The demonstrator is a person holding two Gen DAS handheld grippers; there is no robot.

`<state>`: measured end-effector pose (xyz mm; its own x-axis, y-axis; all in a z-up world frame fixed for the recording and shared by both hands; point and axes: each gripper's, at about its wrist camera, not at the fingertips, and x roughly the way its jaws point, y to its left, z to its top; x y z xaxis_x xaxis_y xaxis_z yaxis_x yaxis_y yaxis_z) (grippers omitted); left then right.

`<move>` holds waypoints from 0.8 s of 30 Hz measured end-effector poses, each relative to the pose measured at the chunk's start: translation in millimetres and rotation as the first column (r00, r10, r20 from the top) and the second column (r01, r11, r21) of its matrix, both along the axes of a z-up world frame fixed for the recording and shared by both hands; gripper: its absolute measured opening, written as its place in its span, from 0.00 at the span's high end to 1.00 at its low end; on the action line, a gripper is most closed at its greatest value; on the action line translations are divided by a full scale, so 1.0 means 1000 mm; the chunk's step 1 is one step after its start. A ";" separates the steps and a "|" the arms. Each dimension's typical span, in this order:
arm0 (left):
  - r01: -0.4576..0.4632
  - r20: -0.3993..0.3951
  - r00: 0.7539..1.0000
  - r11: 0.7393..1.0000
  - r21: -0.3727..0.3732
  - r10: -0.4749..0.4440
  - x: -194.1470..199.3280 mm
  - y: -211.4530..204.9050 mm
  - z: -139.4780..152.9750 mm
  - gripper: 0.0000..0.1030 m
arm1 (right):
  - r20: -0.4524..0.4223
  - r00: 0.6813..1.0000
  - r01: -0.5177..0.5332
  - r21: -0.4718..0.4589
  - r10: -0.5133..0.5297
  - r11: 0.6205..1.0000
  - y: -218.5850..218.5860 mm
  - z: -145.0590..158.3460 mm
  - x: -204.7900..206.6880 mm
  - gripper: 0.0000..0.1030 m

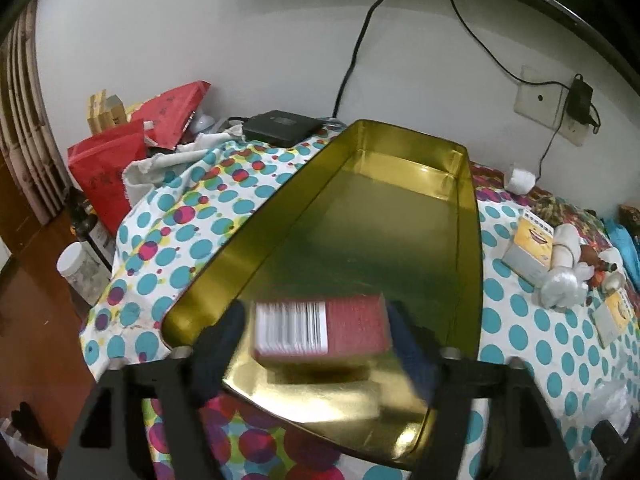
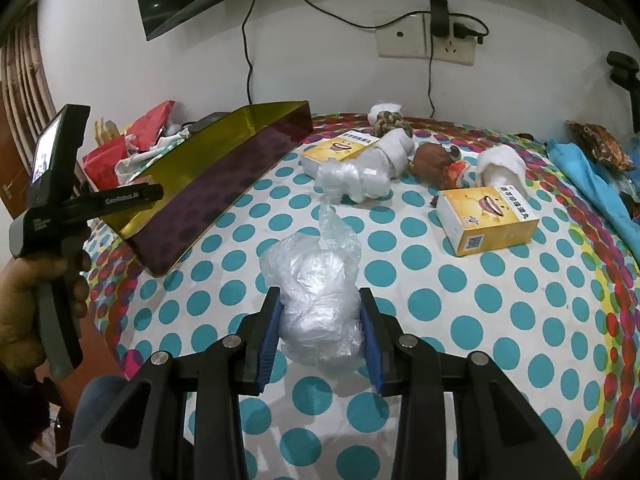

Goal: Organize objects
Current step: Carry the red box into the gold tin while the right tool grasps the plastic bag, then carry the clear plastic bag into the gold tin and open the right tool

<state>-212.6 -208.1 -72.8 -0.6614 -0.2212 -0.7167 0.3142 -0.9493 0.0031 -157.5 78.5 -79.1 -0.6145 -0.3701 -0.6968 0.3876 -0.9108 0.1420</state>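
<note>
Left wrist view is showing the polka-dot cloth [image 1: 192, 220] covering the worktop across the middle of the frame. The gold tin tray [image 1: 360, 216] is lying on it, its long axis running from the lower centre up toward the upper right of centre, open side up; apart from the box at its near end it is holding nothing visible. The placement suggests it is serving as the collecting container.

The left hand-held gripper [image 1: 316, 336] is occupying the bottom of the frame, its fingers standing at either end of a red box [image 1: 320, 330] with a barcode label. The picture is blurred here, so whether the pads are pressing the box cannot be told. The box is sitting over the tray's near end, long axis lying left to right, barcode end pointing left; judged, it is being placed in or drawn from the tray.

Right wrist view is showing the right hand-held gripper [image 2: 320, 332] at lower centre, its blue pads clamped on a crumpled plastic bag bundle [image 2: 316, 300], apparently for transfer. The tray [image 2: 224, 176] is lying at upper left. Two yellow boxes [image 2: 488, 216] and a second bundle [image 2: 356, 178] are resting well apart at upper right, not yet sorted.
</note>
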 end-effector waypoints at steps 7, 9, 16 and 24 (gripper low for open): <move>0.007 -0.046 0.999 1.000 0.000 -0.007 0.022 0.001 0.007 0.16 | -0.018 1.000 -0.019 0.026 0.020 0.999 -0.020 0.009 -0.002 0.65; 0.011 -0.059 0.998 1.000 -0.003 -0.011 0.031 0.002 0.010 0.16 | -0.019 0.999 -0.025 0.028 0.026 0.999 -0.028 0.011 -0.004 0.65; -0.005 -0.089 0.996 1.000 -0.014 0.004 0.058 0.002 0.021 0.16 | -0.034 0.998 -0.056 0.034 0.057 0.998 -0.058 0.021 -0.011 0.65; -0.028 -0.089 0.996 0.998 -0.048 0.024 0.112 0.005 0.011 0.16 | -0.083 0.990 -0.112 0.055 0.116 0.992 -0.108 0.050 -0.029 0.64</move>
<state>-100.6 -203.4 -62.2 -0.7152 -0.2729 -0.6435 0.3398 -0.9403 0.0212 -186.0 -29.9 -28.9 -0.6286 -0.4071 -0.6627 0.4979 -0.8652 0.0592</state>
